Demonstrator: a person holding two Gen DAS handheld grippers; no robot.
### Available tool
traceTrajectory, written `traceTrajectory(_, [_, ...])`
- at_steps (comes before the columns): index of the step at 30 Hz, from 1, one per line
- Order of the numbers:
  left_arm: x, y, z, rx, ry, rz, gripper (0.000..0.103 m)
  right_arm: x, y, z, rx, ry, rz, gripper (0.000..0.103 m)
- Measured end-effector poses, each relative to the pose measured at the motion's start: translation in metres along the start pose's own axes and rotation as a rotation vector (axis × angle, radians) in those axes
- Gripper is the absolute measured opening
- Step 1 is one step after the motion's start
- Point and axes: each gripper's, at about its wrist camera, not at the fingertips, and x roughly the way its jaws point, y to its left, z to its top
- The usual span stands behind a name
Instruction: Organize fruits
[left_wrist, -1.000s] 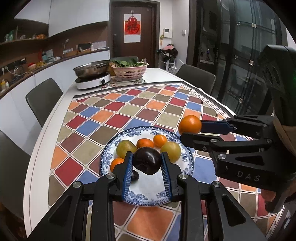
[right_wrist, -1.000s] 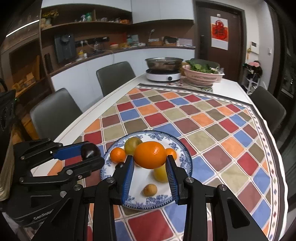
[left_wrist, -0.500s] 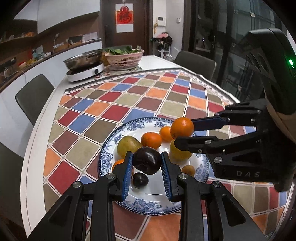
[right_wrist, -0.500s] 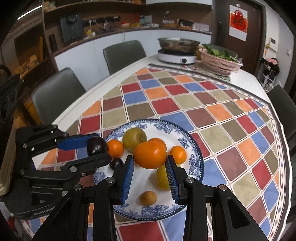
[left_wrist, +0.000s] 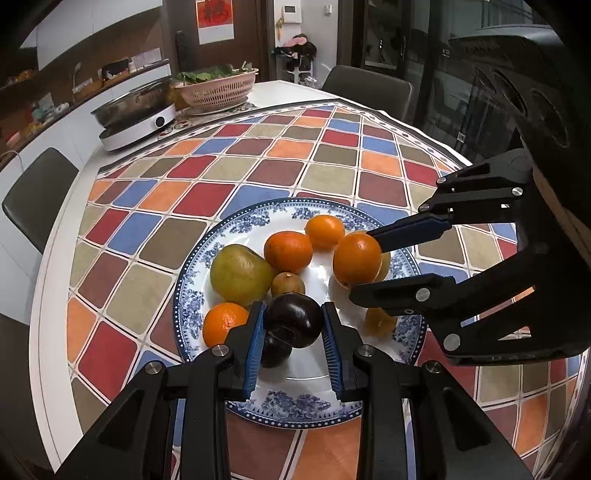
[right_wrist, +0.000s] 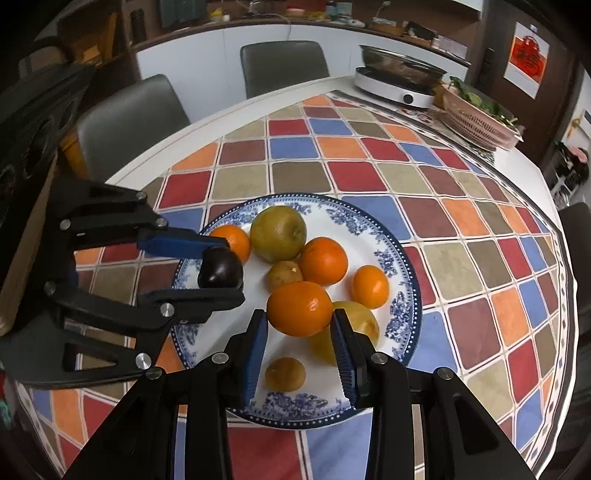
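A blue-and-white plate (left_wrist: 295, 406) (right_wrist: 402, 258) on the chequered cloth holds several fruits: a green one (left_wrist: 240, 275), oranges (left_wrist: 288, 251), a small brown one (left_wrist: 288, 283) and a dark plum (left_wrist: 273, 352). My left gripper (left_wrist: 293, 310) (right_wrist: 232, 267) is shut on another dark plum (left_wrist: 294, 319) (right_wrist: 219, 273), just above the plate's near-left part. My right gripper (right_wrist: 298, 313) (left_wrist: 360, 264) is shut on an orange (right_wrist: 299, 308) (left_wrist: 356, 258), low over a yellow fruit (right_wrist: 354, 321). Both grippers point steeply down at the plate.
An induction cooker with a steel pan (left_wrist: 136, 118) and a pink basket of greens (left_wrist: 218, 88) stand at the table's far end. Grey chairs (right_wrist: 284, 66) line the sides. The white table edge (left_wrist: 48, 295) runs close to the plate's left.
Both grippers have come down and forward over the plate, each with its fruit still held. The orange now hangs among the plate's fruits, and the plum sits just above the second plum.
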Motion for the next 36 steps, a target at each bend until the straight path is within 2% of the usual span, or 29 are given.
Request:
traceTrajectory(6, [0.001,0.003,0.0,-0.013,0.004,0.011,0.031,0.001,0.0,0.0,-0.005,0.005,-0.002,0.037])
traceTrajectory(9, [-0.003,0.004,-0.002,-0.023,-0.004,0.023,0.034,-0.002,0.001,-0.001,-0.002,0.0,-0.01,0.045])
traceTrajectory(21, [-0.033,-0.009,0.002,-0.056,-0.06,0.032,0.036,-0.032,0.003,-0.014,0.067,-0.07,-0.038,0.045])
traceTrajectory(25, [-0.056,-0.02,0.001,-0.07,-0.096,0.089,0.037,-0.049,0.006,-0.021,0.095,-0.107,-0.038,0.045])
traceTrajectory(29, [-0.08,-0.03,-0.005,-0.09,-0.133,0.138,0.049,-0.073,0.01,-0.03,0.138,-0.162,-0.061,0.045])
traceTrajectory(33, [-0.102,-0.038,-0.011,-0.11,-0.167,0.188,0.052,-0.096,0.014,-0.04,0.176,-0.209,-0.081,0.045])
traceTrajectory(36, [-0.12,-0.043,-0.018,-0.143,-0.197,0.196,0.054,-0.113,0.019,-0.049,0.204,-0.242,-0.096,0.045])
